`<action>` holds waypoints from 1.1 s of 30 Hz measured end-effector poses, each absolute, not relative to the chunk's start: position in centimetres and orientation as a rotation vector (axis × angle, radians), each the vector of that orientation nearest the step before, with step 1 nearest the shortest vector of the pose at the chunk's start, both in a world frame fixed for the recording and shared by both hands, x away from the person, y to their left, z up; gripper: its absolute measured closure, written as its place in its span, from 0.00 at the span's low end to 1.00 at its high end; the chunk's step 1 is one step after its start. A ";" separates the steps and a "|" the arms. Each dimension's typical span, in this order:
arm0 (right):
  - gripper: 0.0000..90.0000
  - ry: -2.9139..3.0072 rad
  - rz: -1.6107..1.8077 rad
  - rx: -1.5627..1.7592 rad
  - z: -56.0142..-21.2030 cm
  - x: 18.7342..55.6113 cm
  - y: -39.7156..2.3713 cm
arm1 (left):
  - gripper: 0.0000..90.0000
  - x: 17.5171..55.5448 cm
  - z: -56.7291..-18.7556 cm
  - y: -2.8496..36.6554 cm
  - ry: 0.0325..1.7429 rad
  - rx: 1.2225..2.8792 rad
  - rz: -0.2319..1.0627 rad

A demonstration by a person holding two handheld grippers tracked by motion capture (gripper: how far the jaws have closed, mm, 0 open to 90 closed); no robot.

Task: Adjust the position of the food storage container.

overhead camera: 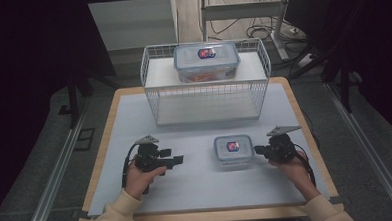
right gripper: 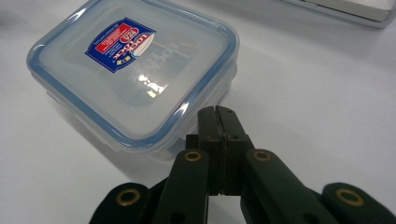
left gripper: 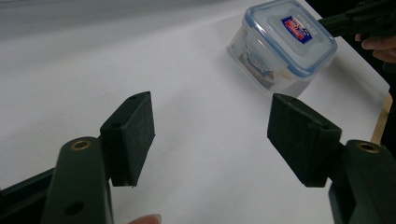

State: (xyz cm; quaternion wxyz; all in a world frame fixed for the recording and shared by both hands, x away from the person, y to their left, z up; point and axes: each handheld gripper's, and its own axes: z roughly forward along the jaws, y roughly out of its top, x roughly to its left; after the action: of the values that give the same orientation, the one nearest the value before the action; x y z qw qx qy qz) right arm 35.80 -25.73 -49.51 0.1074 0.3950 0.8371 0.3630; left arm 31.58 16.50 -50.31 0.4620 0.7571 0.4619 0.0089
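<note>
A small lidded container [right gripper: 130,74] sits on the white surface [overhead camera: 197,180], just ahead of the right claw [right gripper: 218,112], which is clenched and empty. The left claw [left gripper: 210,135] is released, well apart. A closed claw pushing in could shove the container away. The high view adds a wire basket [overhead camera: 206,107] beyond.

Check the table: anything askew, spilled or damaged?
Nothing stands out. The small container sits flat on the table with its lid on, no spill around it. The larger container rests level on the wire basket. Right tool is shut beside the small container; left tool open, holding nothing.
</note>
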 end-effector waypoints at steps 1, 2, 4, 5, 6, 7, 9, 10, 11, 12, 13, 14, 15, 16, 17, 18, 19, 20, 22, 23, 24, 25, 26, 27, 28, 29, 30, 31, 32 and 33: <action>1.00 2.464 1.069 1.156 -49.6 35.8 -25.6 | 0.35 31.6 -50.3 16.6 1.139 1.859 0.023; 1.00 2.466 1.072 1.159 -49.6 35.8 -25.4 | 0.35 31.6 -50.3 16.6 1.143 1.855 0.024; 1.00 2.478 1.078 1.149 -49.6 35.8 -24.9 | 0.35 31.7 -50.3 16.8 1.146 1.851 0.027; 1.00 2.479 1.078 1.138 -49.7 35.8 -24.3 | 0.35 31.7 -50.3 16.9 1.150 1.847 0.028; 1.00 2.479 1.078 1.138 -49.7 35.8 -24.3 | 0.35 31.7 -50.3 17.0 1.152 1.845 0.028; 1.00 2.485 1.079 1.132 -49.7 35.8 -24.0 | 0.35 31.7 -50.2 17.1 1.154 1.845 0.031; 1.00 2.499 1.086 1.116 -49.7 35.8 -23.0 | 0.35 31.7 -50.2 17.1 1.159 1.842 0.041; 1.00 2.499 1.086 1.116 -49.7 35.8 -23.0 | 0.35 31.7 -50.1 17.1 1.159 1.847 0.046; 1.00 2.504 1.087 1.106 -49.7 35.8 -22.7 | 0.35 31.7 -50.1 17.0 1.158 1.850 0.052; 1.00 2.507 1.092 1.102 -49.7 35.9 -22.3 | 0.35 31.7 -50.0 17.1 1.153 1.853 0.061; 1.00 2.515 1.097 1.087 -49.8 35.9 -21.7 | 0.35 31.7 -49.9 17.1 1.152 1.850 0.059; 1.00 2.515 1.097 1.087 -49.8 35.9 -21.7 | 0.35 31.7 -49.9 17.1 1.153 1.849 0.058; 1.00 2.521 1.108 1.084 -49.8 36.0 -21.0 | 0.35 31.7 -49.9 17.2 1.152 1.849 0.060; 1.00 2.521 1.108 1.084 -49.8 36.0 -21.0 | 0.35 31.7 -49.9 17.2 1.155 1.846 0.059; 1.00 2.529 1.110 1.073 -49.8 36.1 -20.5 | 0.35 31.7 -49.9 17.3 1.157 1.845 0.059; 1.00 2.529 1.110 1.073 -49.8 36.1 -20.5 | 0.35 31.7 -49.9 17.3 1.157 1.846 0.061; 1.00 2.535 1.112 1.061 -49.9 36.1 -19.9 | 0.35 31.7 -49.9 17.4 1.158 1.846 0.061; 1.00 2.535 1.112 1.061 -49.9 36.1 -19.9 | 0.35 31.7 -49.9 17.4 1.158 1.845 0.061; 1.00 2.539 1.114 1.054 -49.9 36.2 -19.5 | 0.35 31.8 -50.0 17.4 1.158 1.845 0.061; 1.00 2.542 1.120 1.047 -50.0 36.3 -19.1 | 0.35 31.8 -50.0 17.4 1.159 1.846 0.061; 1.00 2.542 1.120 1.047 -50.0 36.3 -19.1 | 0.35 31.8 -50.0 17.4 1.160 1.845 0.060; 1.00 2.541 1.125 1.049 -50.0 36.3 -18.9 | 0.35 31.8 -50.1 17.4 1.161 1.845 0.059; 1.00 2.543 1.126 1.047 -50.0 36.4 -18.8 | 0.35 31.8 -50.1 17.4 1.162 1.845 0.059; 1.00 2.545 1.129 1.047 -50.1 36.4 -18.6 | 0.35 31.8 -50.1 17.4 1.162 1.846 0.060; 1.00 2.547 1.134 1.047 -50.1 36.4 -18.5 | 0.35 31.8 -50.1 17.4 1.162 1.845 0.059; 1.00 2.547 1.135 1.045 -50.1 36.5 -18.4 | 0.35 31.8 -50.1 17.4 1.161 1.847 0.061; 1.00 2.549 1.137 1.043 -50.1 36.5 -18.2 | 0.35 31.8 -50.1 17.4 1.161 1.847 0.061; 1.00 2.549 1.140 1.042 -50.1 36.5 -18.1 | 0.35 31.8 -50.1 17.4 1.161 1.847 0.061; 1.00 2.551 1.140 1.039 -50.1 36.5 -18.1 | 0.35 31.8 -50.1 17.4 1.161 1.846 0.061; 1.00 2.551 1.144 1.043 -50.2 36.5 -18.0 | 0.35 31.8 -50.1 17.4 1.162 1.846 0.059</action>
State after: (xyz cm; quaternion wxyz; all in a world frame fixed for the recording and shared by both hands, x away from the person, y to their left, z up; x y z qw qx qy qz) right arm 36.50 -17.97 -50.16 0.0788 0.3483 0.8523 0.3821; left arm 31.77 17.36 -50.06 0.4616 0.7505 0.4723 0.0241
